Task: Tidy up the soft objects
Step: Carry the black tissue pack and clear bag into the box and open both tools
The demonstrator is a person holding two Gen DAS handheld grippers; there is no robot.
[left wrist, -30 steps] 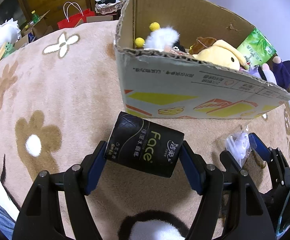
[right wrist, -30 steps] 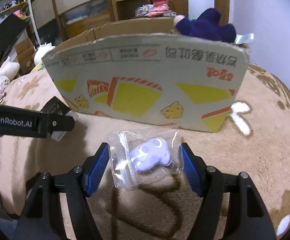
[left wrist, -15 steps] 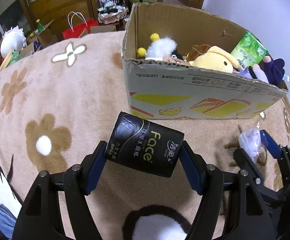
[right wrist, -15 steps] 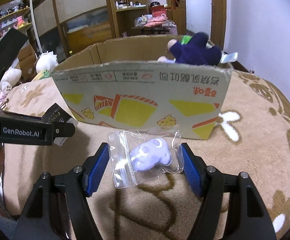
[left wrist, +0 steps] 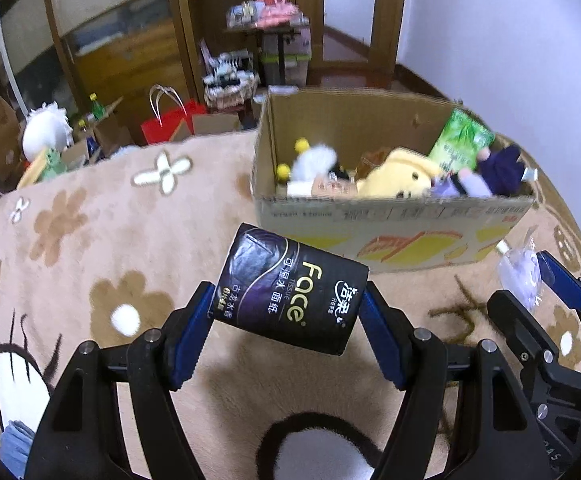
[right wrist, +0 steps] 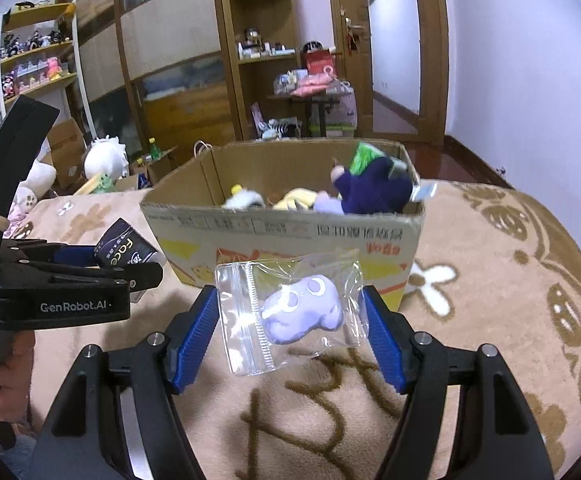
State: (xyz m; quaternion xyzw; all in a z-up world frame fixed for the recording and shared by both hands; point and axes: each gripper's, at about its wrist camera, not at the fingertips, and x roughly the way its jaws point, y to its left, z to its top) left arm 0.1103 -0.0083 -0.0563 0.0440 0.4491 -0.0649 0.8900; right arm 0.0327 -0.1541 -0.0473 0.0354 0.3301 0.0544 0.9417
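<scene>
Blanket farther below both lifted tongs

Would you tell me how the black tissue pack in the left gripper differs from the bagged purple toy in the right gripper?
The black tissue pack is opaque and dark with printed lettering; the bagged purple toy sits in clear, unprinted plastic. The pack is a full, rounded block; the bag is flat and crinkled around a small lump. Both are clamped between blue pads, the pack by the left gripper, the toy by the right gripper, short of the cardboard box.
</scene>
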